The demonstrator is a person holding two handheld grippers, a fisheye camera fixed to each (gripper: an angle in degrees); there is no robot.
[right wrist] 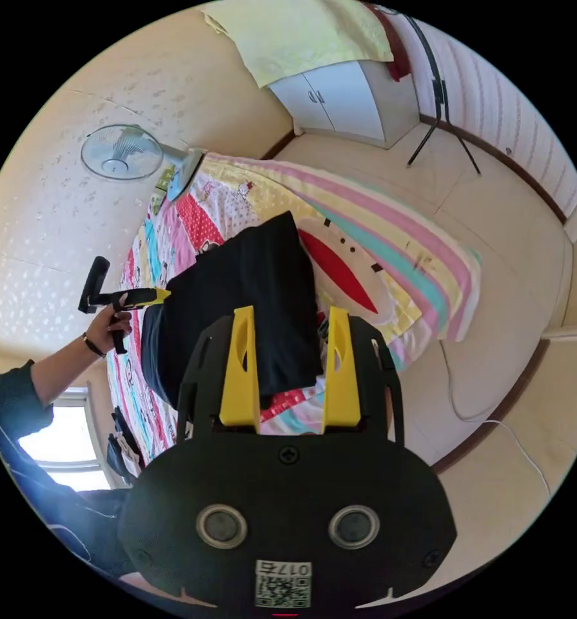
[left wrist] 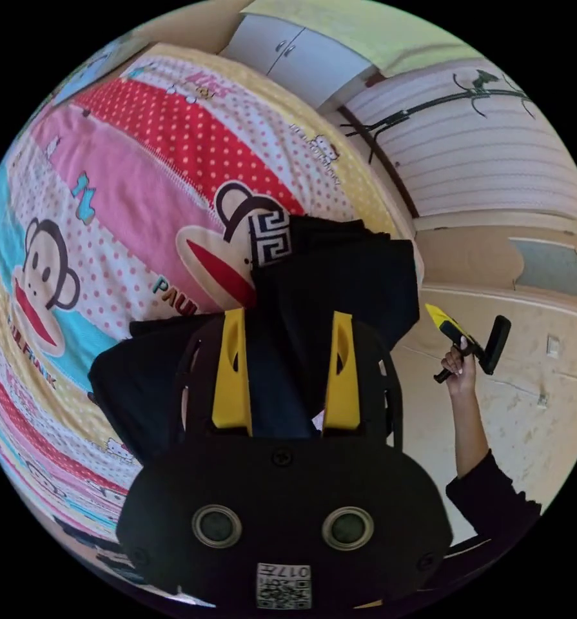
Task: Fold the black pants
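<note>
The black pants [left wrist: 346, 277] lie folded into a compact pile near the edge of the bed, with a black-and-white patterned waistband patch [left wrist: 269, 238] showing at one end. My left gripper [left wrist: 288, 316] hovers over them, its yellow jaws apart with nothing gripped. A hand holds my right gripper [left wrist: 446, 325] off to the side, beyond the bed's edge. In the right gripper view the pants [right wrist: 243, 290] rest on the sheet below my right gripper [right wrist: 289, 313], whose jaws stand wide apart. My left gripper [right wrist: 153, 295], held by a hand, sits just beside the pile's far edge.
The bed carries a bright cartoon-print sheet [left wrist: 127, 193]. Beyond it a white cabinet [right wrist: 346, 97] stands in the corner beside a black coat stand [right wrist: 440, 97]. A fan [right wrist: 117, 151] is at the bed's far end, and a white cable [right wrist: 488, 419] runs over the beige floor [right wrist: 507, 309].
</note>
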